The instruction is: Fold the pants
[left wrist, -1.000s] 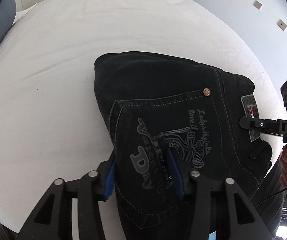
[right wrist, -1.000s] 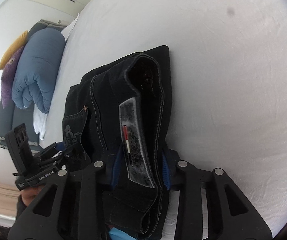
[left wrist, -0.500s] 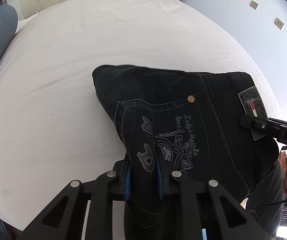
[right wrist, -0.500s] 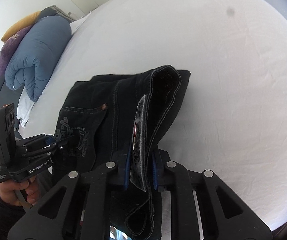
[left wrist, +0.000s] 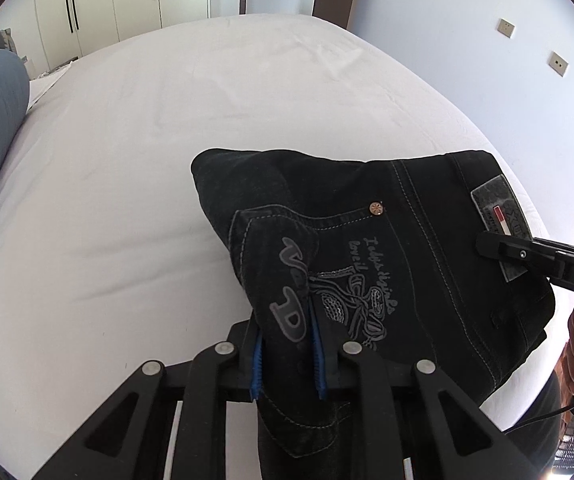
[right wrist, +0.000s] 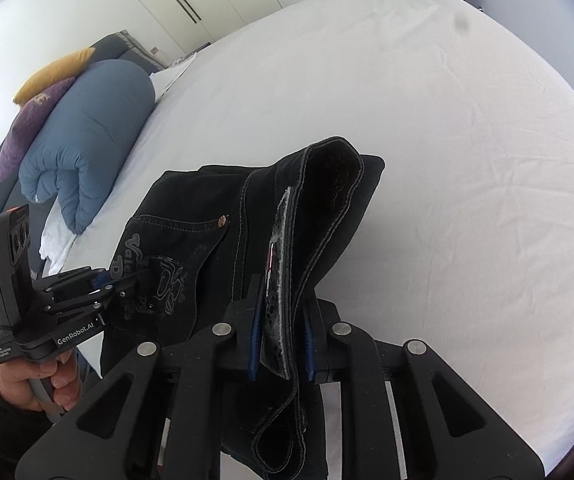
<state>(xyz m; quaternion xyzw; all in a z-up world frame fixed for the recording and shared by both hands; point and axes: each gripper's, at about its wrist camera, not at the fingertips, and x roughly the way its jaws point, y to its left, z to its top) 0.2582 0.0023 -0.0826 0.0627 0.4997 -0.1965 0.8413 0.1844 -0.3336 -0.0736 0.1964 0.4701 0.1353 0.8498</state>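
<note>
- The black pants [left wrist: 367, 248], folded into a thick bundle, are held at the near edge of the white bed [left wrist: 167, 140], their far fold against the sheet.
- The left tool [left wrist: 287, 344] is clamped on the back pocket with its grey lettering.
- The right tool [right wrist: 281, 328] is clamped on the waistband at the grey label patch [right wrist: 277, 280].
- A rolled blue duvet [right wrist: 87, 152] lies at the bed's far left side, with purple and yellow cushions behind it.
</note>
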